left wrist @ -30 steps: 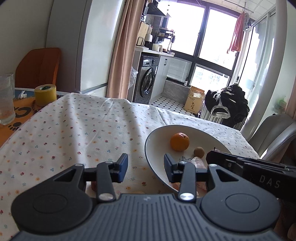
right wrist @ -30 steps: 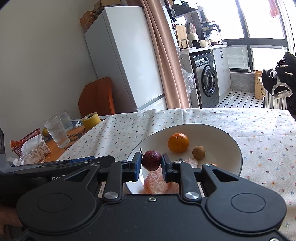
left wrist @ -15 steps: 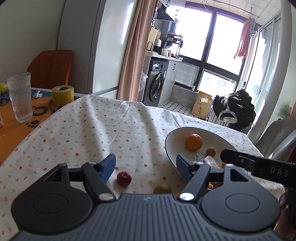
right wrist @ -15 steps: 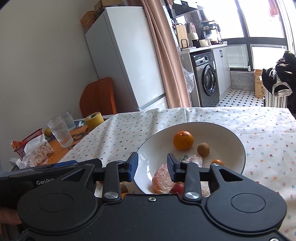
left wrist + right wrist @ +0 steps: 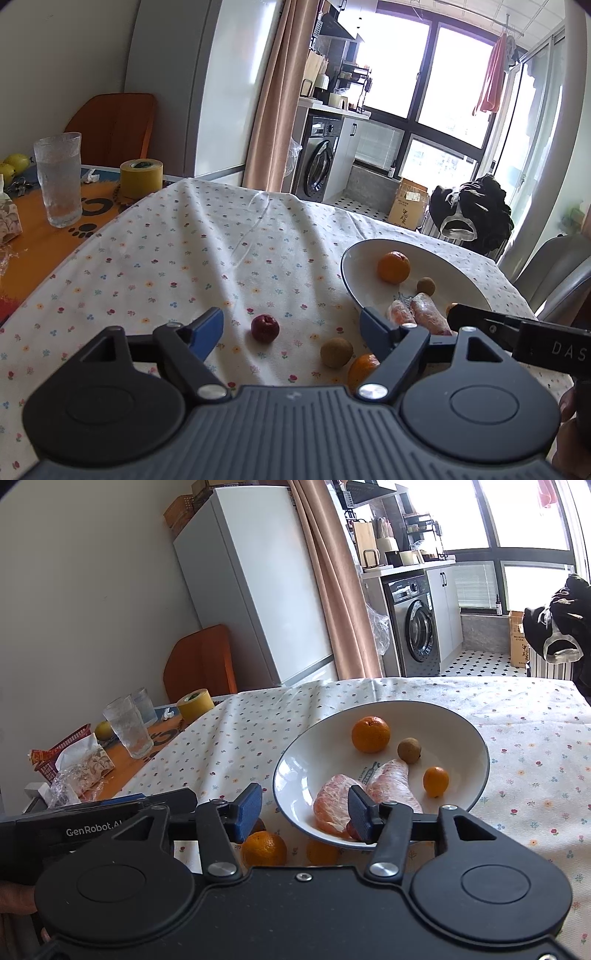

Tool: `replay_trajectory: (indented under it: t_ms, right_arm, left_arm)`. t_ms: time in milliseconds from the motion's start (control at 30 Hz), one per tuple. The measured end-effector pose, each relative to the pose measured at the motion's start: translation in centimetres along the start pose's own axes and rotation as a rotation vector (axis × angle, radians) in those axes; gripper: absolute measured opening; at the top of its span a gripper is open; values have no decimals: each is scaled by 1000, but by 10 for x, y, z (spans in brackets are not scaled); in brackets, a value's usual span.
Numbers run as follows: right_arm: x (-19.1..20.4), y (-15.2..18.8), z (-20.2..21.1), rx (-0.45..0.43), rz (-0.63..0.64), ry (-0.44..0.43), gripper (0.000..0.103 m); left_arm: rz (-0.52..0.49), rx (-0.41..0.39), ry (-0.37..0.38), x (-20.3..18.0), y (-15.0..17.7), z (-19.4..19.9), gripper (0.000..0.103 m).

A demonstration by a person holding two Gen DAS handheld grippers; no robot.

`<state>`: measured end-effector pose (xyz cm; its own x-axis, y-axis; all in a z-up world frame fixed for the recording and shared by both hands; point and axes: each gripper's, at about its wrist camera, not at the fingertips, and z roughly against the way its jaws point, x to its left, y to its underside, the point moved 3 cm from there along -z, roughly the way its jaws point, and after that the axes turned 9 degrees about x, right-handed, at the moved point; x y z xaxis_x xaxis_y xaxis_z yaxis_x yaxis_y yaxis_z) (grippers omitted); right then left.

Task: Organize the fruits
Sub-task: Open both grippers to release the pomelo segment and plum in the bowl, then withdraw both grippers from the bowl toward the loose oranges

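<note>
Seen from the left wrist, the left tool [image 5: 291,328] is hanging over the flowered tabletop [image 5: 177,258] with its blue fingers spread wide and nothing between them. A small dark red fruit [image 5: 265,328] is lying on the cloth between the fingers' line of sight, a brown round fruit [image 5: 336,352] is sitting to its right, and a tangerine [image 5: 362,369] is showing partly behind the right finger. Beyond them a white bowl [image 5: 354,273] is holding an orange [image 5: 393,267], a second brown fruit [image 5: 426,285] and peeled segments [image 5: 424,314]. A glass [image 5: 59,181] and a roll of yellow tape [image 5: 141,178] are standing at the far left edge.

Seen from the right wrist, the right tool [image 5: 304,814] is also gaping open and empty, its right finger crossing the near rim of the bowl [image 5: 476,746]. Inside, the orange [image 5: 370,734], brown fruit [image 5: 409,750], a small kumquat [image 5: 436,781] and two peeled segments [image 5: 369,794] are lying apart. A dark red fruit [image 5: 352,830] is peeking out just behind that finger. Two tangerines [image 5: 264,849] are resting on the cloth just outside the bowl's near edge.
</note>
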<state>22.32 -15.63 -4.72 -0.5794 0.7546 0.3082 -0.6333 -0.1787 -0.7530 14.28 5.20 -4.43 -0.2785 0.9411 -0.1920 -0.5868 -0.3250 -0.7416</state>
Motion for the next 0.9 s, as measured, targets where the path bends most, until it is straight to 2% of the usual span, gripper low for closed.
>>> replay_trajectory:
  t_ms: [100, 167, 267, 567, 900]
  right_arm:
    - [2, 5, 4, 3, -5, -1, 63]
    - [3, 9, 5, 7, -9, 1, 77]
    - [5, 13, 7, 15, -10, 21, 91]
    - [11, 25, 8, 58, 20, 32, 97]
    - [15, 34, 3, 78, 44, 40, 96]
  left_arm:
    - [0, 8, 2, 2, 3, 2, 85]
    - [-5, 17, 4, 3, 5, 4, 86]
    - [-7, 38, 19, 4, 10, 5, 89]
    - [-26, 89, 41, 9, 24, 7, 92]
    - [-47, 107, 72, 9, 31, 5, 92]
